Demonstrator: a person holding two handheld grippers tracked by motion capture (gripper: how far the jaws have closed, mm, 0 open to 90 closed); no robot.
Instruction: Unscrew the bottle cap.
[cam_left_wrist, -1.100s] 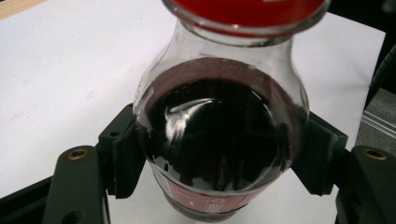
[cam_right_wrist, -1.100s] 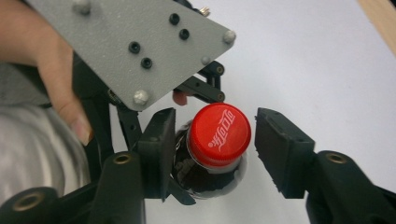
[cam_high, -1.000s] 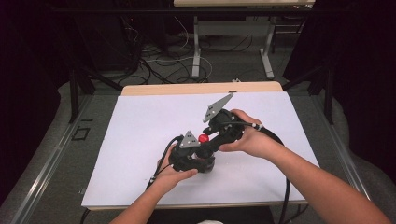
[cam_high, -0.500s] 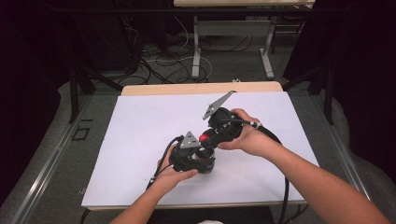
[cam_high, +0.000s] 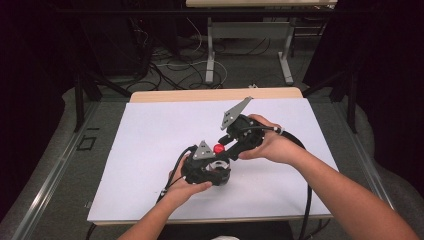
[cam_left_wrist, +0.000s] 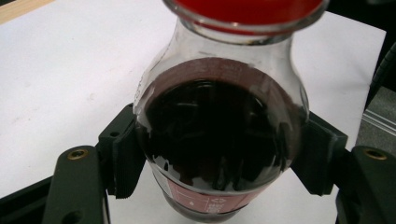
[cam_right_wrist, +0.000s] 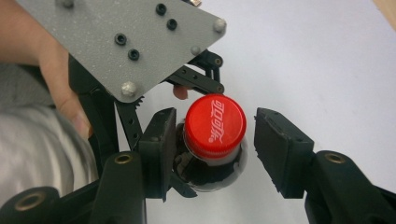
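Note:
A small glass cola bottle (cam_left_wrist: 219, 140) with dark liquid and a red cap (cam_right_wrist: 215, 126) stands on the white table (cam_high: 145, 145). My left gripper (cam_left_wrist: 222, 156) is shut on its round body, one pad (cam_left_wrist: 122, 154) pressed on each side. In the high view the left gripper (cam_high: 207, 170) sits low near the middle of the table, with the cap (cam_high: 218, 148) just above it. My right gripper (cam_right_wrist: 212, 135) comes from above with its jaws open around the cap; the left pad (cam_right_wrist: 159, 144) is close to it and the right pad (cam_right_wrist: 280, 149) stands clear. In the high view the right gripper (cam_high: 235, 140) leans in from the right.
A strip of bare wood (cam_high: 215, 95) runs along the table's far edge. Beyond it stand a metal table frame (cam_high: 210, 55) and loose cables (cam_high: 165, 65) on the floor. A thick black cable (cam_high: 306, 200) trails from the right gripper over the front edge.
The red cap has shifted slightly right and away, in under the right gripper. Since half a second ago both hands hold nearly still.

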